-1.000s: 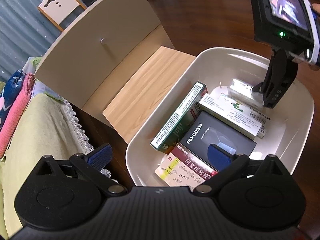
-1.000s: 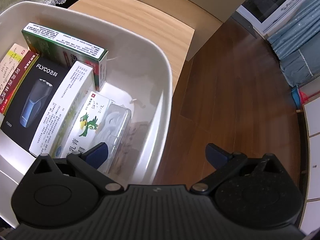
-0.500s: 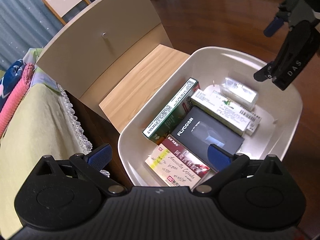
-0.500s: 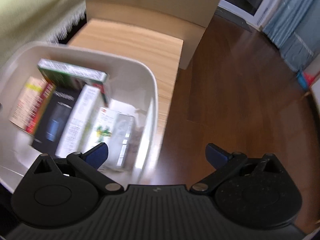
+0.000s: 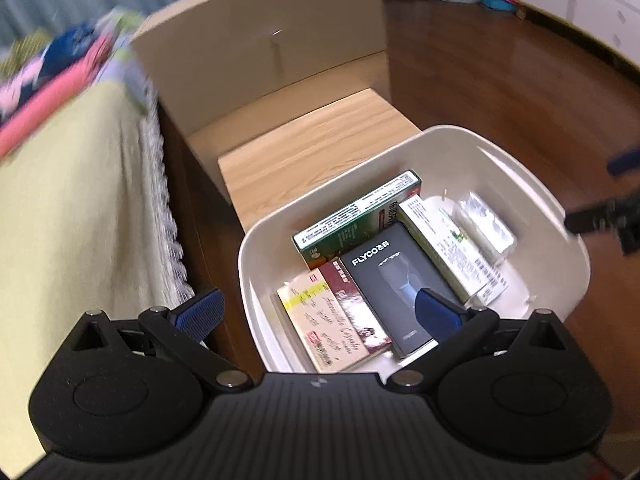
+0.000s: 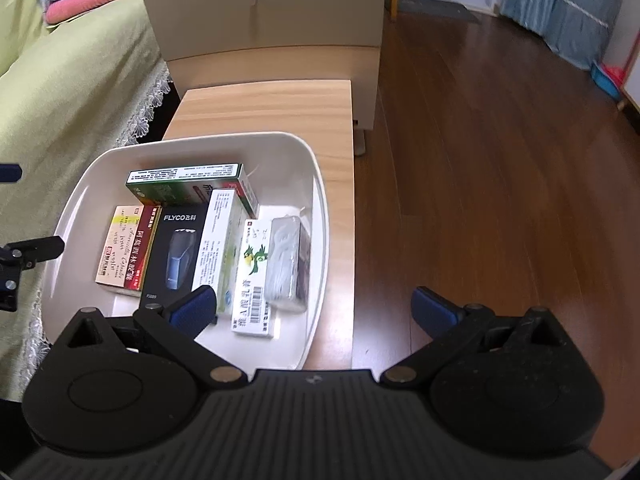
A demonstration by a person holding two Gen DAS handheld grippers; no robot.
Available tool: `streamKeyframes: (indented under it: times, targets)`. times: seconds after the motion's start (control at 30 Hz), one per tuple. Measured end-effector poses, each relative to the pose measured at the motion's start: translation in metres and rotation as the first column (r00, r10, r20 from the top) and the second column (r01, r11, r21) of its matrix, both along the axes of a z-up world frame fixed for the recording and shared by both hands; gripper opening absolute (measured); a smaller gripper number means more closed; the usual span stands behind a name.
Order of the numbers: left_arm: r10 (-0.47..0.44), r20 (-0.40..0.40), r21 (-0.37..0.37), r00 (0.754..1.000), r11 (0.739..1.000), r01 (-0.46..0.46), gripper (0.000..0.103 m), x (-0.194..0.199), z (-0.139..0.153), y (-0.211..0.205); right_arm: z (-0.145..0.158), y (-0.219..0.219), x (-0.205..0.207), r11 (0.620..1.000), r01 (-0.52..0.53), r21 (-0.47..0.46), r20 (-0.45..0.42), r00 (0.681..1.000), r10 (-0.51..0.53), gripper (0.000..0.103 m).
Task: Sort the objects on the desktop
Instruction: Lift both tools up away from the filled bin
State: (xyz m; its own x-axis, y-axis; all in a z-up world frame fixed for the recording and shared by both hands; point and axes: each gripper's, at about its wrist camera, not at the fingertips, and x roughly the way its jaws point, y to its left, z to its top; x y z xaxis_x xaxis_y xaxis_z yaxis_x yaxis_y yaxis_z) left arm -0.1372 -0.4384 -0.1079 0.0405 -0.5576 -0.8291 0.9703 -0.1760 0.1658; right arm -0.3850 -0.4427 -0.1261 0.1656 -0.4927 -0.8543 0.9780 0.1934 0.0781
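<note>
Right wrist view is showing the tray [image 6: 320,184] on the table [image 6: 280,100], boxes [image 6: 176,252] lying inside, long axes pointing away. Both grippers [image 6: 312,306] are hanging wide apart and empty above; the right one is probably nearer.

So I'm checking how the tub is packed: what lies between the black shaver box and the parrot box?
A white box with small print lies between the black shaver box and the parrot box, clearest in the right wrist view.
</note>
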Motion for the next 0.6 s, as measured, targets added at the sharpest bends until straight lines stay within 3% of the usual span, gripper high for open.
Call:
streamKeyframes:
  times: [0.1,0.37,0.6]
  targets:
    - [0.049,-0.068,0.023,0.997,0.999,-0.048,0.102,0.003,0.005,0.0,0.005,0.0,0.006,1.0,0.012,0.026,0.007,1.0,-0.012,0.102]
    - [0.138,-0.109,0.044,0.984,0.99,-0.134,0.102,-0.011,0.022,0.015,0.018,0.007,0.019,0.997,0.007,0.076,0.024,1.0,-0.008,0.102]
    - [0.236,-0.164,0.023,0.958,0.971,-0.236,0.102,-0.014,0.029,0.03,0.032,0.016,0.026,0.997,-0.014,0.074,0.016,1.0,0.013,0.102]
